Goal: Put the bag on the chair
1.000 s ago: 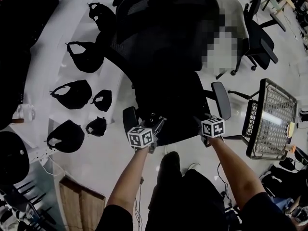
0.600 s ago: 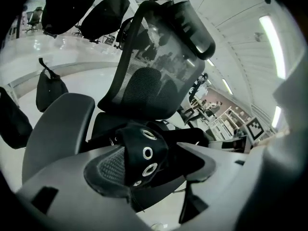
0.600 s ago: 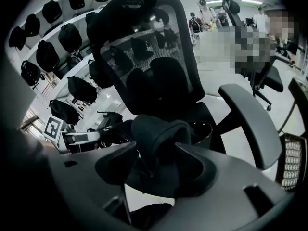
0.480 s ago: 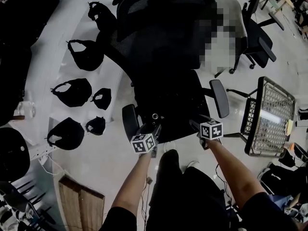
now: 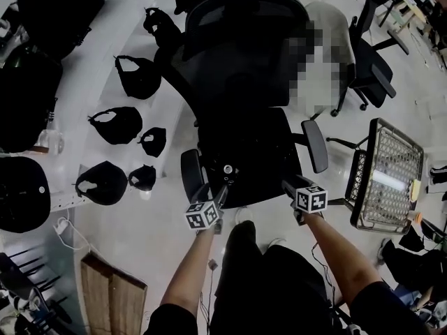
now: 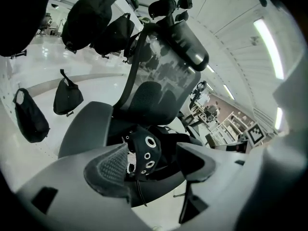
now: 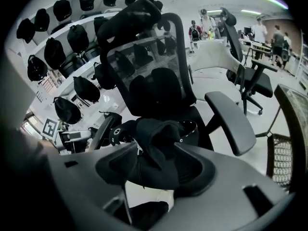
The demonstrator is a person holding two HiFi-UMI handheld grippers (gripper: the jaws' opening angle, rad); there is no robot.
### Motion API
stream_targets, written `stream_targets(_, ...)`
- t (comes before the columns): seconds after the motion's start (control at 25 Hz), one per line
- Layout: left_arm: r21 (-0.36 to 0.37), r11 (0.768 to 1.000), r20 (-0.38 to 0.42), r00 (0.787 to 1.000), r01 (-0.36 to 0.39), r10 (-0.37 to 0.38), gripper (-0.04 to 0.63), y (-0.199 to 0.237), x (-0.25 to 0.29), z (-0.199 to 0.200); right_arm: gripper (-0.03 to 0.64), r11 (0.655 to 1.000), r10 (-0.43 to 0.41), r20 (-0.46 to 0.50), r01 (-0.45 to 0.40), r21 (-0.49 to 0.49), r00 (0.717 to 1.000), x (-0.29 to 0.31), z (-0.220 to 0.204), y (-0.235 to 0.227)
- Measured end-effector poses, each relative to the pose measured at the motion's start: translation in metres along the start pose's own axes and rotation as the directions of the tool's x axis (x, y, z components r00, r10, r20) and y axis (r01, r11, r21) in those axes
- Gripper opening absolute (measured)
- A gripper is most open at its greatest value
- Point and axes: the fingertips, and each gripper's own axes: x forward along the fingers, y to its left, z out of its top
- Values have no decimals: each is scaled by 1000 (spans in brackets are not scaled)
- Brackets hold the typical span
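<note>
Pale floor (image 5: 150, 232), bag (image 7: 159, 131) on chair (image 5: 237, 54)

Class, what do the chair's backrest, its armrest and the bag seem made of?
Backrest: black see-through mesh in a hard, probably plastic frame. Armrest: smooth matte pad, likely plastic or foam. Bag: soft black fabric that folds limply, with shiny metal-looking eyelets.

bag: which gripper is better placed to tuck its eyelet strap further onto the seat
Left, probably: the left gripper, fingers just been opening, has the eyelet strap right between them. The right gripper, fingers also just opening, faces the bag's folded bulk instead.
</note>
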Motion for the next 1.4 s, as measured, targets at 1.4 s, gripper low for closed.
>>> stream_targets(1.4,198,980,524,845,-5,-102,215,-282,-246,41,199,957,238,502,-113,-266,832,-352,108,26)
